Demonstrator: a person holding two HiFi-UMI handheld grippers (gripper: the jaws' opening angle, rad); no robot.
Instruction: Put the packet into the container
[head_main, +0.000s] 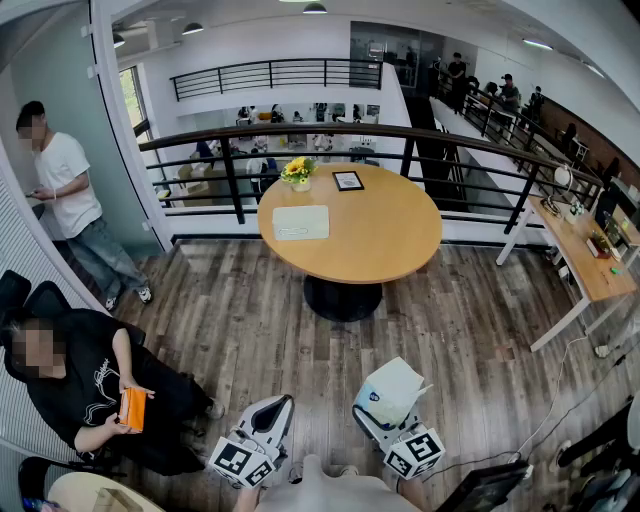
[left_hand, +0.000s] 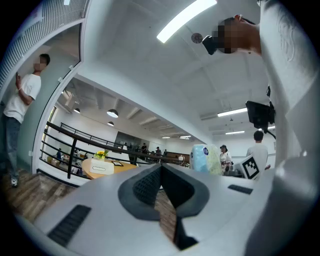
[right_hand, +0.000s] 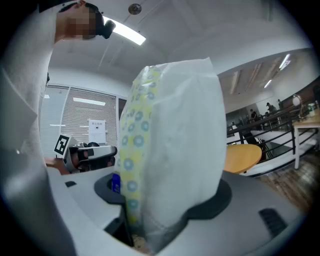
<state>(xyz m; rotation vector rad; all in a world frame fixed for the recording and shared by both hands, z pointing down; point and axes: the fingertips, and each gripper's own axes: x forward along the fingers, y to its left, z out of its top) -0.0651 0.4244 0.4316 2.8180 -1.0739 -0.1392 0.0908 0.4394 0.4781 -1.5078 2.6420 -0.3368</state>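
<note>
My right gripper (head_main: 388, 418) is shut on a white packet (head_main: 392, 391) printed with yellow and blue dots, which stands upright between the jaws. In the right gripper view the packet (right_hand: 175, 150) fills the middle and hides most of the scene ahead of the gripper (right_hand: 170, 212). My left gripper (head_main: 272, 418) is held beside it, low in the head view, jaws together with nothing between them (left_hand: 161, 168). The packet (left_hand: 206, 159) also shows off to the right in the left gripper view. A flat white container (head_main: 301, 222) lies on the round wooden table (head_main: 390, 235), well ahead of both grippers.
A flower pot (head_main: 298, 171) and a small picture frame (head_main: 348, 180) stand at the table's far side. A black railing (head_main: 300, 135) runs behind it. A seated person (head_main: 90, 390) is at the left, another person (head_main: 65, 200) stands further back, and a desk (head_main: 590, 255) is at the right.
</note>
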